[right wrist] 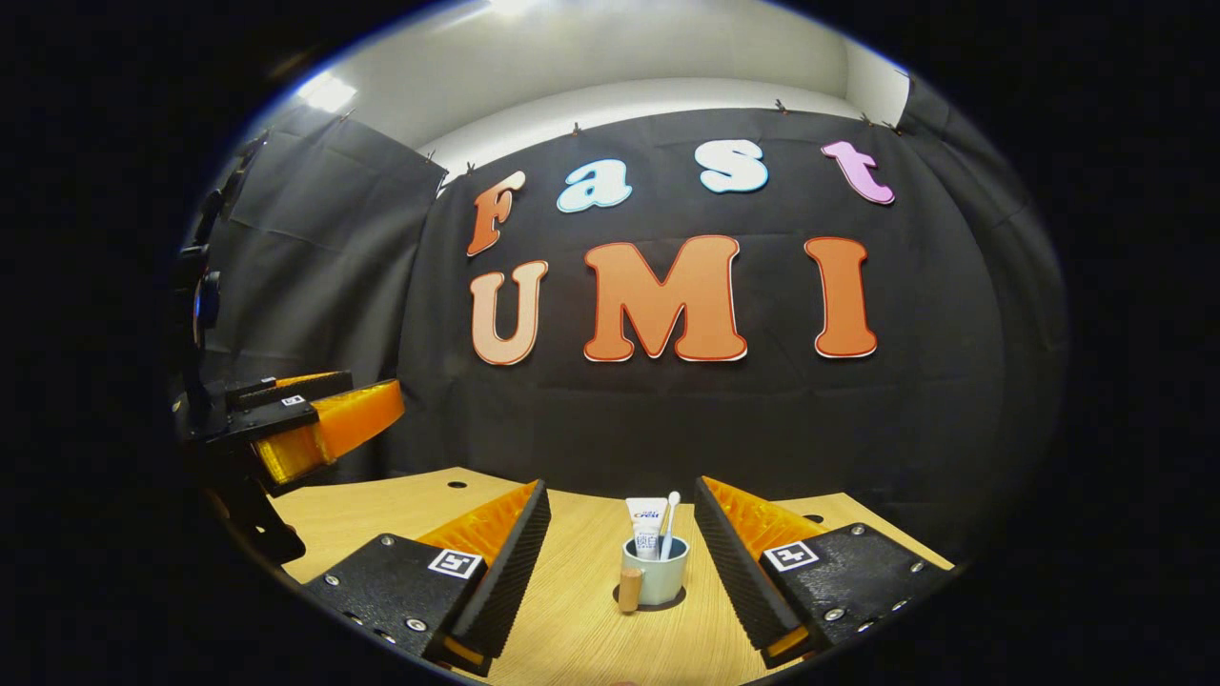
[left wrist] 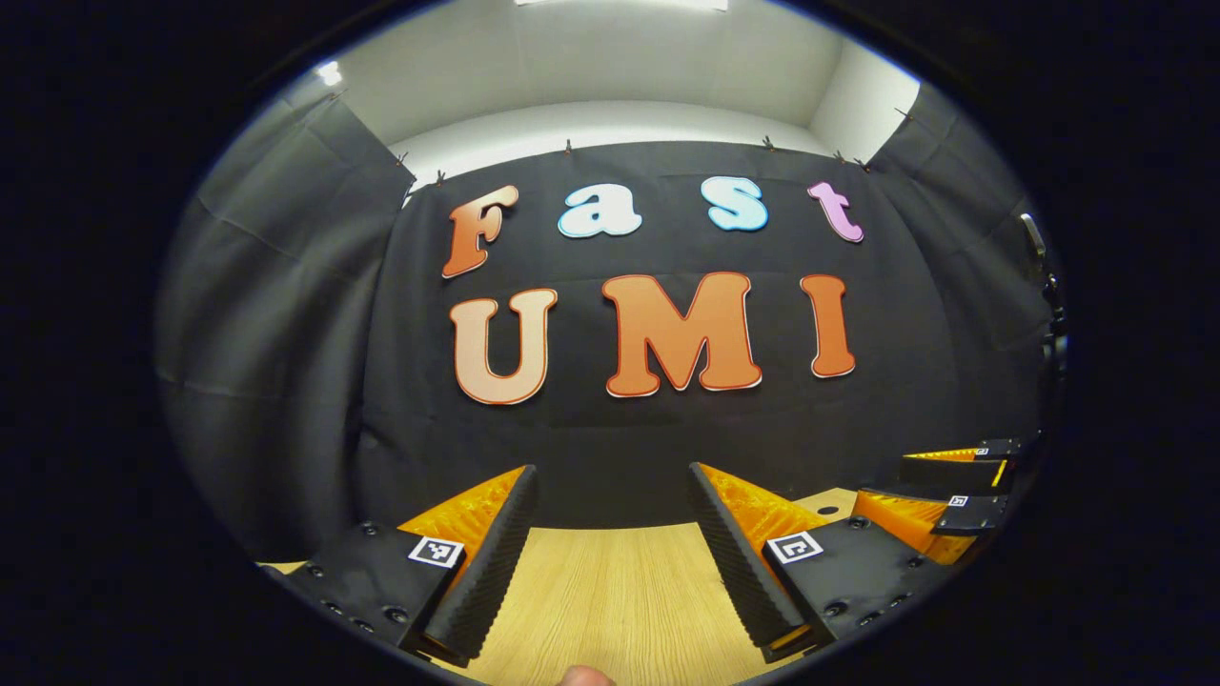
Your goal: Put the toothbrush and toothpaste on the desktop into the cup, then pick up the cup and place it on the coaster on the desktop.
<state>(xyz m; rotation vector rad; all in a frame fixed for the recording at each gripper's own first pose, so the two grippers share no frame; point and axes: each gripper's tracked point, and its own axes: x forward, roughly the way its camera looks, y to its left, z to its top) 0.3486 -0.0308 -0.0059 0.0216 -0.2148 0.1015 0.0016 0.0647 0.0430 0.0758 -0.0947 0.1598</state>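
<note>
Ahead of the spread, empty right claw (right wrist: 621, 562), the cup (right wrist: 655, 578) looks light, rigid, top-heavy; grip its body, low.

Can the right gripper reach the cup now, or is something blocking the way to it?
Probably yes. In the right gripper view, the cup stands straight ahead between the open fingers of the right gripper, with bare table before it. The left gripper hangs far to the side. The toothbrush and toothpaste stand inside the cup.
</note>
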